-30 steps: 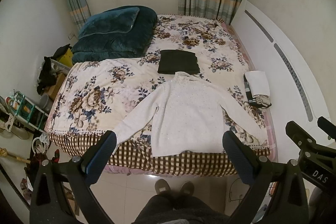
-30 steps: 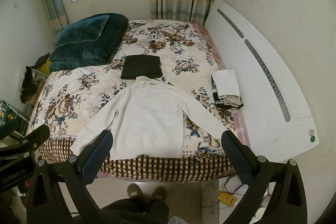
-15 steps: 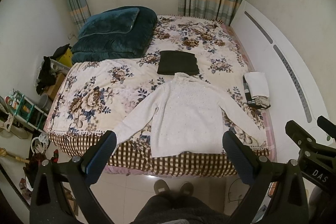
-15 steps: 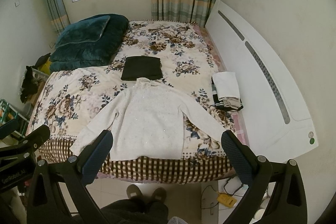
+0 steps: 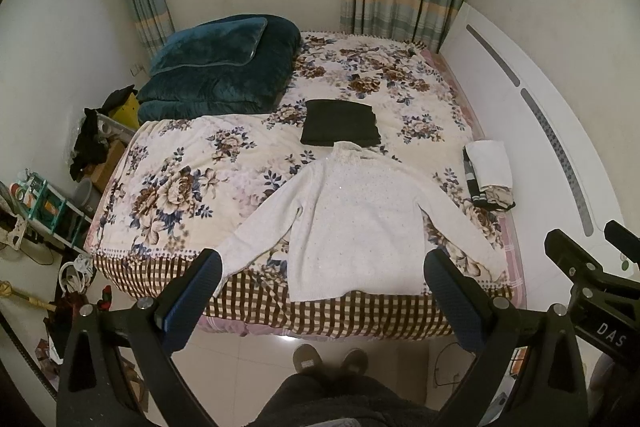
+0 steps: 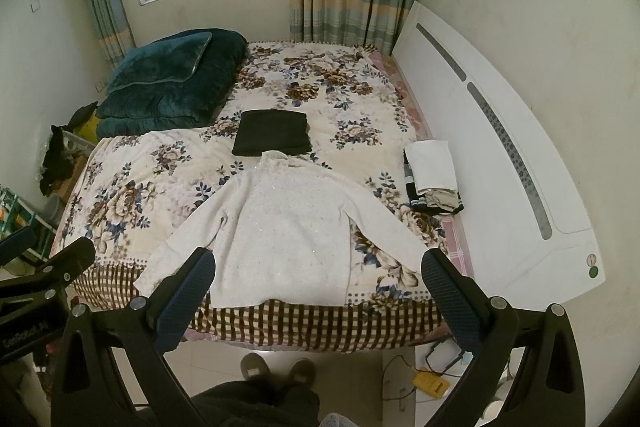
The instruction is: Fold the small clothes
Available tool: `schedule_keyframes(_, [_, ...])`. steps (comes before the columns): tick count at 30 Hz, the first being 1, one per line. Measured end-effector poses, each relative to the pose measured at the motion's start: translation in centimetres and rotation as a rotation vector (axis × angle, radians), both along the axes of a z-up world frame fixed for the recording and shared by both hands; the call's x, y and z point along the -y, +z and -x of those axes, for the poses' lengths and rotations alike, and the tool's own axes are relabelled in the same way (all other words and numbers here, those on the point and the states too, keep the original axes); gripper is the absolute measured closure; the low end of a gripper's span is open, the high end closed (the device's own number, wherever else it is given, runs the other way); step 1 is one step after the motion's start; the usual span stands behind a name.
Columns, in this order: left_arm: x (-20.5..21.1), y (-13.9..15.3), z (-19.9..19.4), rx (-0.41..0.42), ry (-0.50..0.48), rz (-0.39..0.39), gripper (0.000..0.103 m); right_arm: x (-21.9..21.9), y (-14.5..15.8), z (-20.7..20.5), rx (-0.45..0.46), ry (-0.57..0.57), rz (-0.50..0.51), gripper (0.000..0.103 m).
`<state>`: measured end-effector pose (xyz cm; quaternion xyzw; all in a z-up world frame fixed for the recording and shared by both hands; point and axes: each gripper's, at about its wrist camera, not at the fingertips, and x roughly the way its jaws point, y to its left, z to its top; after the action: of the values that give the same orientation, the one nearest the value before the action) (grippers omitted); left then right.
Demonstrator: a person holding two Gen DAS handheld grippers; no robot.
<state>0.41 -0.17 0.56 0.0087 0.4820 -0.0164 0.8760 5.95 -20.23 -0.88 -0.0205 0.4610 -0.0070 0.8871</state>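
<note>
A white long-sleeved sweater (image 5: 356,223) lies flat on the floral bed (image 5: 192,179), sleeves spread, hem at the near checked edge; it also shows in the right wrist view (image 6: 284,231). A folded black garment (image 5: 340,127) lies just beyond its collar, also in the right wrist view (image 6: 274,137). My left gripper (image 5: 322,291) is open and empty, held above the floor before the bed's near edge. My right gripper (image 6: 318,287) is open and empty at the same distance.
A small stack of folded clothes (image 5: 488,179) sits at the bed's right edge by the white headboard (image 5: 532,131). A teal quilt and pillow (image 5: 216,67) fill the far left corner. Clutter and shelves (image 5: 44,203) stand left of the bed. My slippered feet (image 5: 330,357) are on the tiled floor.
Both grippers have drawn back and up very slightly, so the bed sits a little lower in view. Nothing on the bed has moved.
</note>
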Motion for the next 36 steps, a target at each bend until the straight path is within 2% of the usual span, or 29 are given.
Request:
schedule_keyframes(16, [0.1, 0.3, 0.0, 0.006, 0.000, 0.002, 0.000, -0.4, 0.6, -0.1, 0.007, 0.001, 0.004, 0.000])
schedule_keyframes(24, [0.7, 2.4, -1.3, 0.010, 0.000, 0.010, 0.000, -0.3, 0.6, 0.2, 0.010, 0.002, 0.002, 0.000])
schedule_keyframes(31, [0.9, 2.2, -2.0, 0.008, -0.013, 0.015, 0.000, -0.2, 0.6, -0.5, -0.002, -0.018, -0.007, 0.000])
schedule_keyframes(36, [0.6, 0.9, -3.4, 0.023, -0.027, 0.020, 0.000, 0.2, -1.1, -1.5, -0.023, -0.070, -0.037, 0.000])
